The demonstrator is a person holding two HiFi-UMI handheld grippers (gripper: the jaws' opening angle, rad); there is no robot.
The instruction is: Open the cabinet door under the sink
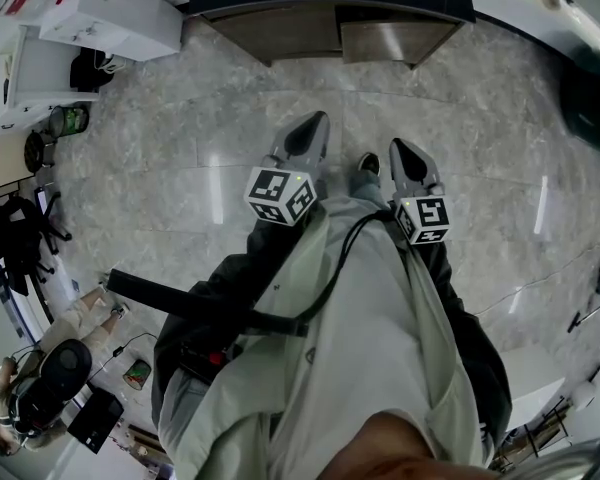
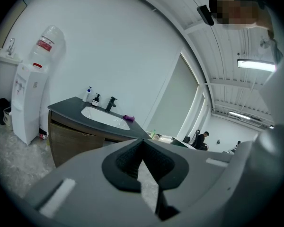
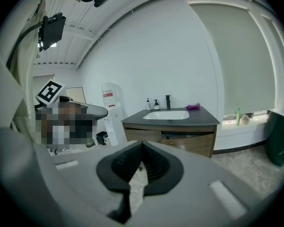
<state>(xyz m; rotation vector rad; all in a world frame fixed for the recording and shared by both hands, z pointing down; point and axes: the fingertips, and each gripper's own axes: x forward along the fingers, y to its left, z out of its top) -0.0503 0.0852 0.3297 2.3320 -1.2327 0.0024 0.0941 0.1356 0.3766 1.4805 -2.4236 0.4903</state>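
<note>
Overhead, sink cabinet (image 1: 280, 30) partly off-frame.

Sink (image 3: 166, 114) in the countertop (image 3: 204, 117); faucet (image 3: 168, 101) at its back edge; bottles (image 3: 152, 104) toward the back-left corner; water dispenser (image 3: 110, 112) left of the cabinet (image 3: 191, 144).

I count two tongs, left (image 1: 313, 128) and right (image 1: 402, 153). One cabinet (image 3: 143, 135) has two door panels and one surface (image 3: 206, 119) on top. The surface holds one basin (image 3: 168, 114), one faucet (image 3: 168, 101), two bottles (image 3: 148, 104) at its back left corner and one purple thing (image 3: 193, 106) near its right edge. One water dispenser (image 3: 111, 122) stands beside the cabinet.
</note>
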